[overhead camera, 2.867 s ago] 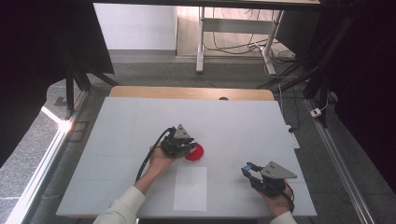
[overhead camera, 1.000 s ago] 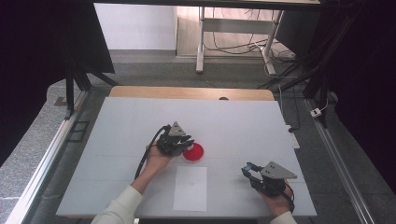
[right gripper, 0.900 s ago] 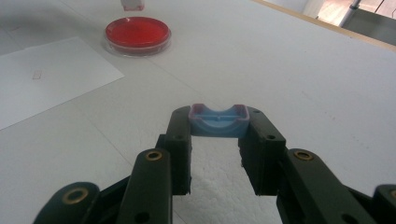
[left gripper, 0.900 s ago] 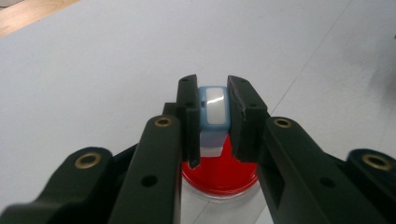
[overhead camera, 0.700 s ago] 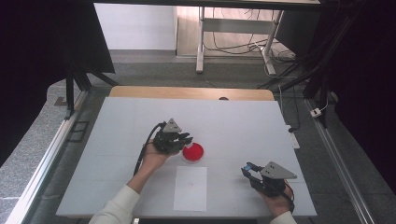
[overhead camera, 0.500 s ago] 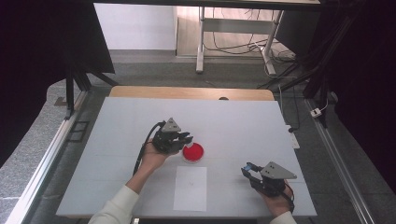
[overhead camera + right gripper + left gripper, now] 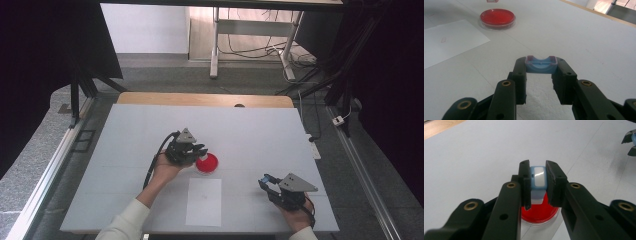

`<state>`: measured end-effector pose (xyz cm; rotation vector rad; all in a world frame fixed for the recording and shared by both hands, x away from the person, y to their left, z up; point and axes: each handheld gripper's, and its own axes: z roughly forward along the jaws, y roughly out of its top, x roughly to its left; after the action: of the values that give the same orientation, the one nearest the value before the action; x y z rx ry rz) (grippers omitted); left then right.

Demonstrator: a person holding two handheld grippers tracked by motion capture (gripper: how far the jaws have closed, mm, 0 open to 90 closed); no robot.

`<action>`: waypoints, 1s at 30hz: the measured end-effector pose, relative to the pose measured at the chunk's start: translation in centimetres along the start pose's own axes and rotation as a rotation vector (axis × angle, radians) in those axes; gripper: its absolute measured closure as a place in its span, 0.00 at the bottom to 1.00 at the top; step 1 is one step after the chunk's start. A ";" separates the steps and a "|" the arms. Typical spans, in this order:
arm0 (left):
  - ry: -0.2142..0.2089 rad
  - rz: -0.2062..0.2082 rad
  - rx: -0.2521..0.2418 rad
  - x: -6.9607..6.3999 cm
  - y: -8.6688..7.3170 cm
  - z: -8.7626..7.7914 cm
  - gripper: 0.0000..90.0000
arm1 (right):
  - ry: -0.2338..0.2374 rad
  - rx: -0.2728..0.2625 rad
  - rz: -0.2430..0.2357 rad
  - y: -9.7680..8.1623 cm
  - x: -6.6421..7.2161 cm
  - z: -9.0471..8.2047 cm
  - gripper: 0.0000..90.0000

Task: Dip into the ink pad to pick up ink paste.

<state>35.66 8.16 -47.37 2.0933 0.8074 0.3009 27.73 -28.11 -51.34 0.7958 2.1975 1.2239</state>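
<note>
A red petri dish (image 7: 206, 163) sits mid-table. My left gripper (image 7: 199, 151) hovers at its left rim, shut on a small light-blue and white piece (image 7: 538, 178); in the left gripper view the piece hangs just above the dish (image 7: 537, 216), with my left gripper (image 7: 538, 173) tight on both its sides. Near the front right of the table, my right gripper (image 7: 266, 181) is shut on a blue tray-shaped piece with a pink rim (image 7: 540, 65). That piece spans the tips of my right gripper (image 7: 540, 67), and the dish (image 7: 497, 17) lies far off to the left.
A white sheet of paper (image 7: 204, 201) lies at the table's front edge between both hands, also seen as paper (image 7: 446, 42) left of the right gripper. A wooden strip (image 7: 205, 99) borders the far edge. Dark curtains and cabled stands surround the table.
The left gripper has shifted slightly left from over the dish, still holding its piece. The dish, the paper and the right hand have not moved.
</note>
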 end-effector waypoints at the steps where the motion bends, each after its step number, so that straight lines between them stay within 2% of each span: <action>1: -0.002 0.003 0.003 0.0 0.0 0.1 0.84 | 0.000 0.000 0.000 0.0 0.0 0.0 0.72; 15: 0.008 0.031 0.057 -0.4 -0.5 1.5 0.84 | 0.002 0.002 0.000 0.0 0.0 0.0 0.72; 21: 0.018 0.046 0.068 -0.5 -0.6 1.8 0.84 | -0.003 0.003 -0.001 0.0 0.0 0.0 0.72; 30: 0.024 0.046 0.079 -0.6 -0.8 2.3 0.84 | -0.004 0.002 -0.001 0.0 0.0 0.0 0.72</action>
<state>35.93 6.70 -49.37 2.1884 0.7981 0.3245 27.73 -28.09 -51.36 0.7974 2.1961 1.2186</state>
